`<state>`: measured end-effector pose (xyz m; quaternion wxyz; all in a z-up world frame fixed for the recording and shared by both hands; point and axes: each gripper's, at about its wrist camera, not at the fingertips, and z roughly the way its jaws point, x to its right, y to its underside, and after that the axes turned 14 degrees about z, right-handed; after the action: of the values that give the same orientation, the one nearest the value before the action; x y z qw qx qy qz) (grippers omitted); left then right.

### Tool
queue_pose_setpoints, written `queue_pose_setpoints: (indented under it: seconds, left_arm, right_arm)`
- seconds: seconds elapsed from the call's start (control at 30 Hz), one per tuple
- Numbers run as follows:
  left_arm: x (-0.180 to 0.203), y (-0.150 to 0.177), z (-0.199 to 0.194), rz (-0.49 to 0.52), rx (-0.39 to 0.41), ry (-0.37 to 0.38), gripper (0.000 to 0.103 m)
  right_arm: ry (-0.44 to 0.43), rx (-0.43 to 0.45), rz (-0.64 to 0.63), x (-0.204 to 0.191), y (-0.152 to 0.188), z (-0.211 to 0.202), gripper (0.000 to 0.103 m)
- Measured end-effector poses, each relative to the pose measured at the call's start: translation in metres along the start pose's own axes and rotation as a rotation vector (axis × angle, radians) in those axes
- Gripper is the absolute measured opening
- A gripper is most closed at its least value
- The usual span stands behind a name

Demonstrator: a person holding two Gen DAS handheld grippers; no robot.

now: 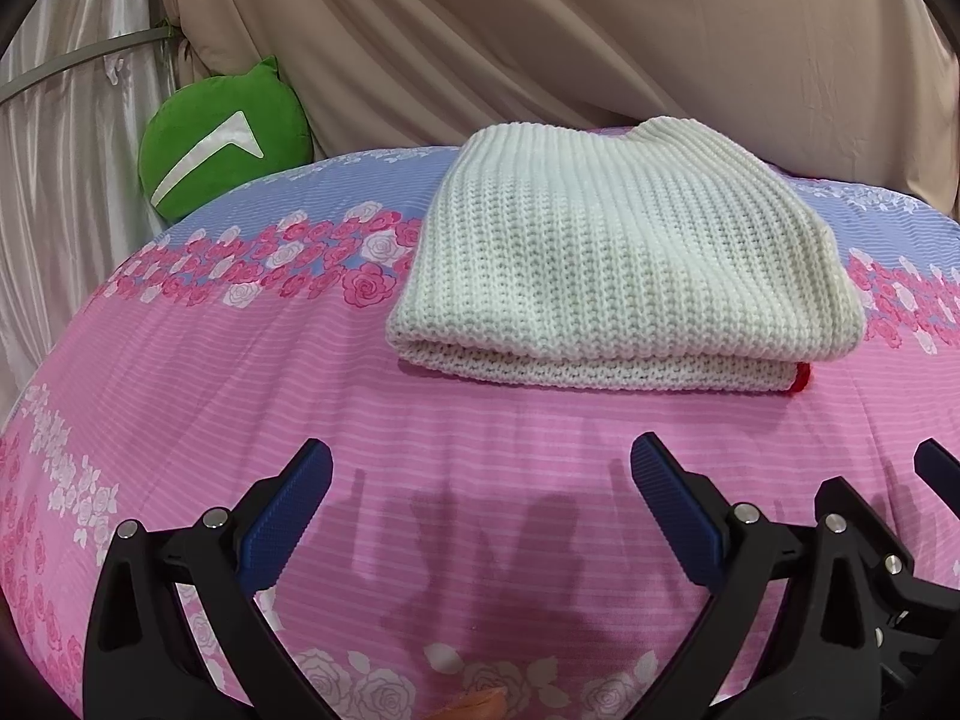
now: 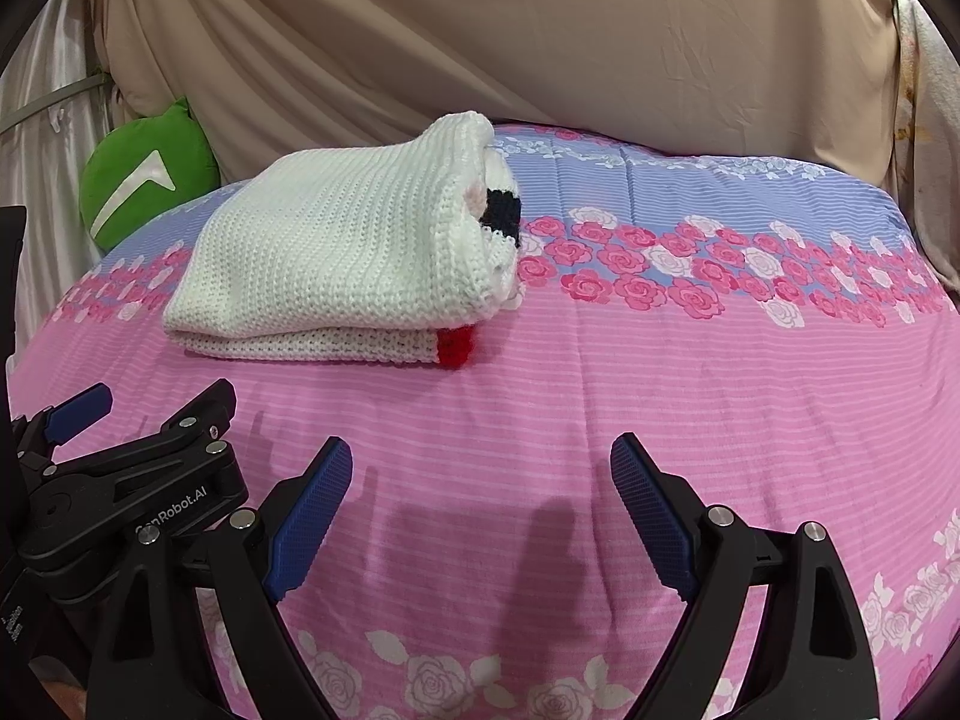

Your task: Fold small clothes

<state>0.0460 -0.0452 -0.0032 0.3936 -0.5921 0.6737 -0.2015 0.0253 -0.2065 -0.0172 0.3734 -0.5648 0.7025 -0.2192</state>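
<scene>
A white knitted garment [image 1: 618,252] lies folded into a thick rectangle on the pink flowered bedsheet [image 1: 300,372]. In the right wrist view the same garment [image 2: 336,258] shows a red bit at its lower right corner and a black patch inside its right fold. My left gripper [image 1: 480,462] stands open above the sheet, short of the garment's near edge, with nothing between its blue pads. My right gripper [image 2: 480,462] is open too, over bare sheet [image 2: 660,372] to the right of the garment. Each gripper's side shows in the other's view.
A green plush cushion [image 1: 222,138] leans at the bed's far left against beige draped cloth [image 1: 540,30]. Shiny white curtain [image 1: 54,180] hangs at the left. The sheet turns blue with pink roses toward the back.
</scene>
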Motion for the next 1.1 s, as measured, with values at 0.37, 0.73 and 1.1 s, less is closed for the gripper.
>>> queue_pose_setpoints:
  seconds: [0.37,0.73,1.1]
  left_arm:
    - [0.0002,-0.0002,-0.0002,0.000,0.000,0.000,0.097]
    - [-0.0007,-0.0002,0.0007,0.003,-0.001,0.000,0.097]
    - [-0.0009,-0.0004,0.0010,0.005,0.000,0.001,0.097]
  right_arm:
    - [0.005,0.000,0.000,-0.0003,-0.0007,0.0000,0.086]
    - [0.010,0.001,-0.001,0.0002,-0.0007,-0.0007,0.086]
    - [0.016,0.004,-0.003,0.0013,-0.0011,-0.0025,0.086]
